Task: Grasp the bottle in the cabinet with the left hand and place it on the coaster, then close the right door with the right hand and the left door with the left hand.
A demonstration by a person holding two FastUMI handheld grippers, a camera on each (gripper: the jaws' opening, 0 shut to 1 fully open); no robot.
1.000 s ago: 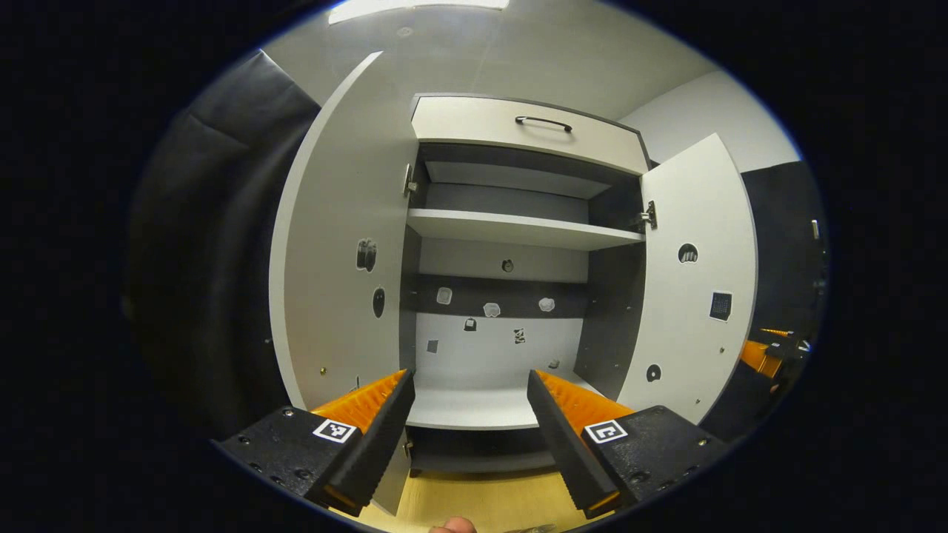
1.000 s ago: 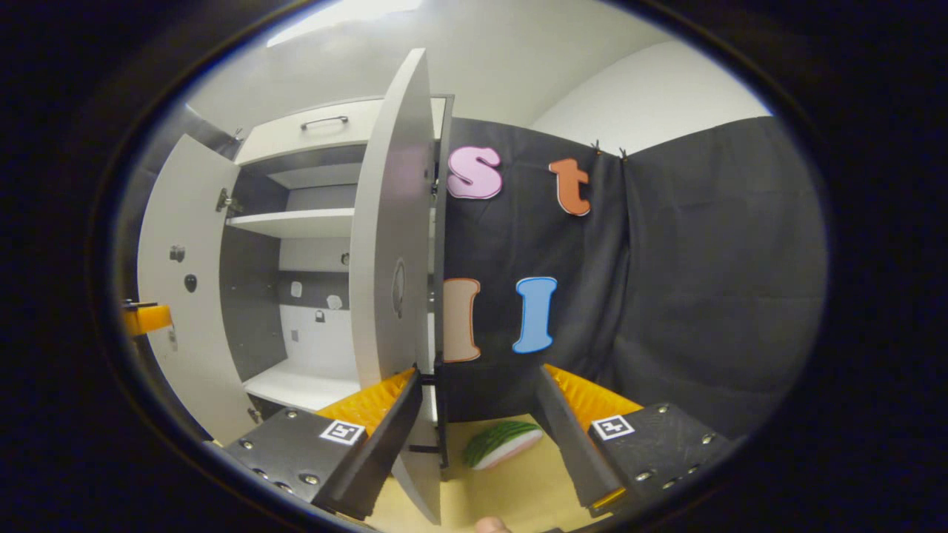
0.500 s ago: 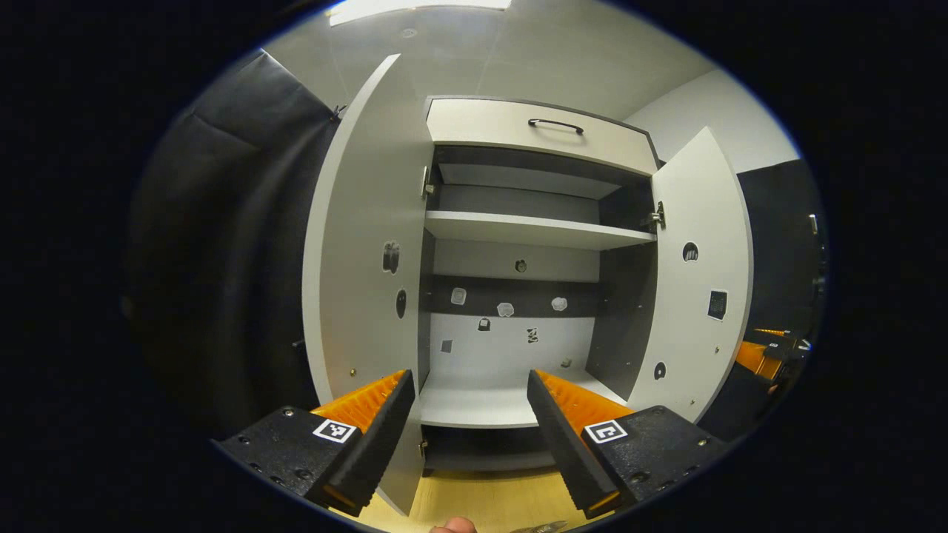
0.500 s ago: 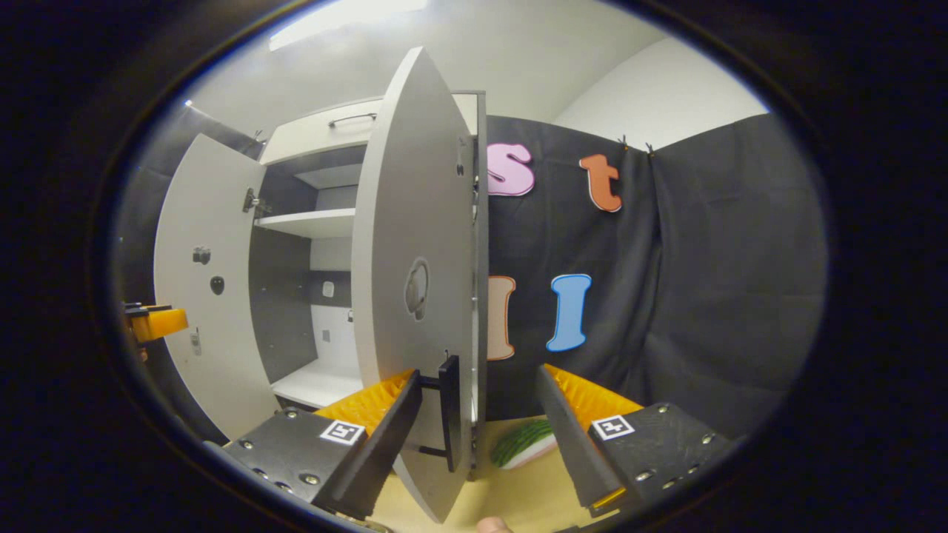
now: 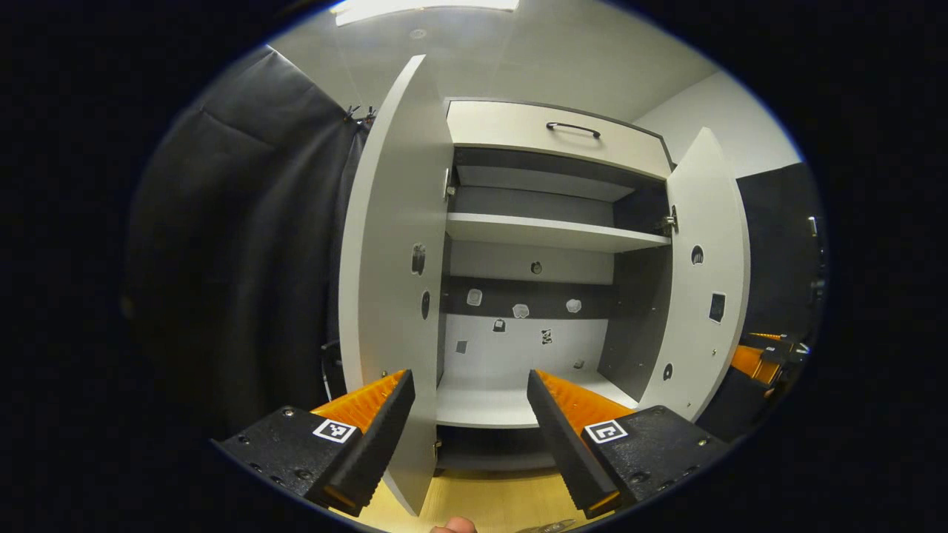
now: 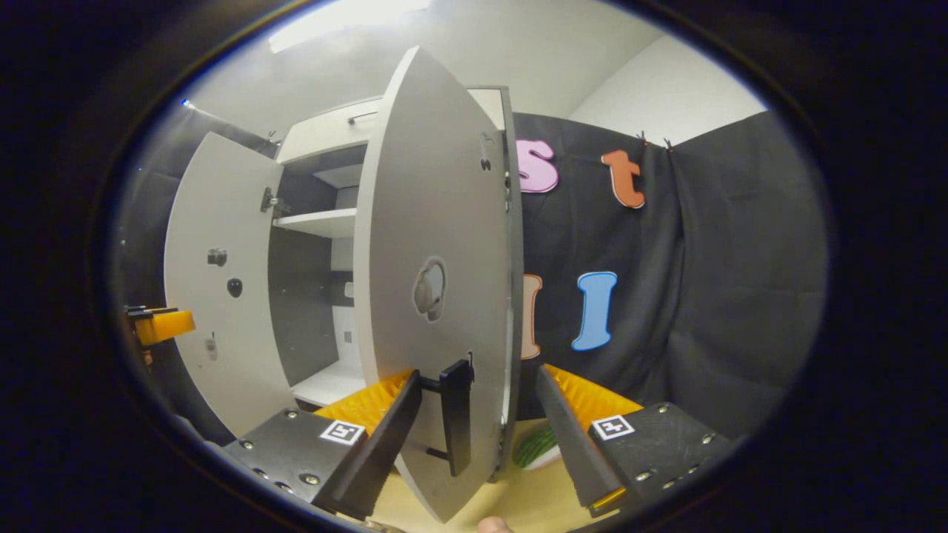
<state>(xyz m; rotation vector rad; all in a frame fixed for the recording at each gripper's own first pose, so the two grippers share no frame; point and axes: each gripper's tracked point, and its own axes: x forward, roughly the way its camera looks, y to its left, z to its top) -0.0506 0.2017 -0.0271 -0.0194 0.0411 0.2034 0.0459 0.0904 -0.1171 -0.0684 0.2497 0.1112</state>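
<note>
Inside the cabinet (image 5: 533, 244) we find no bottle on its shelves, so we judge it placed. Both the right door (image 6: 429, 222) and left door (image 5: 389, 244) stand open, unfinished. Left gripper (image 5: 466, 396) and right gripper (image 6: 478, 396) jaws are spread, empty.

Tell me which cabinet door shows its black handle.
The right door: its black bar handle sits between the right tongs; the left door shows only its inner face.

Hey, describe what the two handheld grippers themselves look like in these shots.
Both the left gripper and the right gripper have two wedge-shaped fingers with ribbed inner faces. Each finger sits on a black block with small screws, topped by a square black-and-white marker tag. No cables or sleeves are visible.
</note>
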